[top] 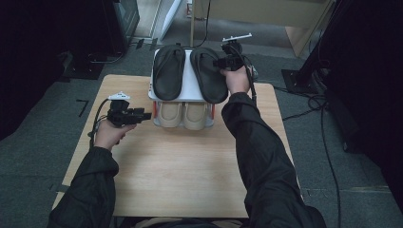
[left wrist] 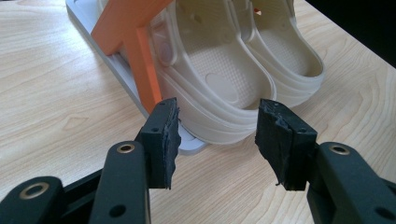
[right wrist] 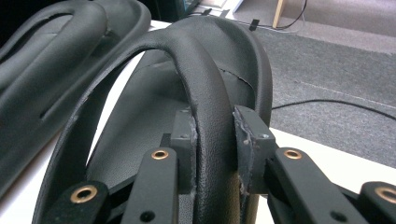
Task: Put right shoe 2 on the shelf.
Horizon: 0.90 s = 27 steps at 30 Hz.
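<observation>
Right gripper view: the right gripper (right wrist: pixel 212 140) pinches a black sandal's strap (right wrist: pixel 205 93) at the rack's (top: pixel 190 80) far edge; it may slip. The left gripper (left wrist: pixel 217 135) gapes wide.

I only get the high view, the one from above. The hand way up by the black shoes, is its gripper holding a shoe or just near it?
Observer: Holding it. In the right gripper view, the right gripper has its jaws pinched on the strap of the right-hand black sandal.
Operator: What's the other gripper doing?
Observer: The left gripper is open with nothing in it, pointing at the nearer beige clog.
Operator: Are those beige shoes sitting on the table?
Observer: Their soles rest on the rack's white bottom shelf. The heels stick out past its edge.
Operator: What holds the rack up?
Observer: An orange support at its side.
</observation>
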### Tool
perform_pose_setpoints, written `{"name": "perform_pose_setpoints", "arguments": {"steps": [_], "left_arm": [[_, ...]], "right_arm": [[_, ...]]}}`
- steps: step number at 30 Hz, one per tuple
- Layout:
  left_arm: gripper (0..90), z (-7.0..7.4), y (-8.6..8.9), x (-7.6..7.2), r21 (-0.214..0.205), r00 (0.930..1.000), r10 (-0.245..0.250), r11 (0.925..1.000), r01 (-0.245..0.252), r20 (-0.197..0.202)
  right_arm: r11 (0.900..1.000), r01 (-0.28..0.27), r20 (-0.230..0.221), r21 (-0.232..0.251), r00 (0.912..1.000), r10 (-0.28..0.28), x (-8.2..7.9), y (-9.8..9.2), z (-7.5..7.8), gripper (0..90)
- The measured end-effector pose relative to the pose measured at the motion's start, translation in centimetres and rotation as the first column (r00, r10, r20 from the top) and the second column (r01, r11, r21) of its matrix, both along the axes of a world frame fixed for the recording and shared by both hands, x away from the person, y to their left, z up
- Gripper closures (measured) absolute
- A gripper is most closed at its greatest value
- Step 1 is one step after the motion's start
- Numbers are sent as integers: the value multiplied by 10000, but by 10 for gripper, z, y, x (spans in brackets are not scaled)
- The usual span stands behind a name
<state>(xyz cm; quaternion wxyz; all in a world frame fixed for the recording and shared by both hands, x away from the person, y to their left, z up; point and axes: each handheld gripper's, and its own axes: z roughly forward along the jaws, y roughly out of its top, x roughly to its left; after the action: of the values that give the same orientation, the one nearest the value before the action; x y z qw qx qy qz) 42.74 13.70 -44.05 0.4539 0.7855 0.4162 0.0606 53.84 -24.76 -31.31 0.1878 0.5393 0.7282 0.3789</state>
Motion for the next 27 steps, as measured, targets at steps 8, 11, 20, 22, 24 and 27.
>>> {"name": "perform_pose_setpoints", "arguments": {"steps": [8,11,20,22,24,27], "left_arm": [[492,-1,0,0,54,10000,-13,10000,13,29],[492,0,1,0,78,10000,5,10000,-5,-8],[492,0,1,-1,137,10000,6,9999,-6,3],[492,0,1,-1,160,10000,-8,9999,8,11],[492,0,0,-1,171,10000,-14,9999,14,7],[492,0,0,-1,168,10000,-61,9998,61,23]], "right_arm": [[9990,-453,296,-57,9985,454,-6,-3,-1,605],[9976,-684,483,93,9965,679,-16,-13,6,591],[9914,-1302,1088,-85,9855,1304,-53,-41,14,698],[9918,-1242,1102,-307,9858,1268,-58,-45,10,715],[9920,-1196,1004,-404,9873,1231,-61,-49,3,716],[9930,-1121,782,-360,9903,1146,-63,-54,-11,710]]}}
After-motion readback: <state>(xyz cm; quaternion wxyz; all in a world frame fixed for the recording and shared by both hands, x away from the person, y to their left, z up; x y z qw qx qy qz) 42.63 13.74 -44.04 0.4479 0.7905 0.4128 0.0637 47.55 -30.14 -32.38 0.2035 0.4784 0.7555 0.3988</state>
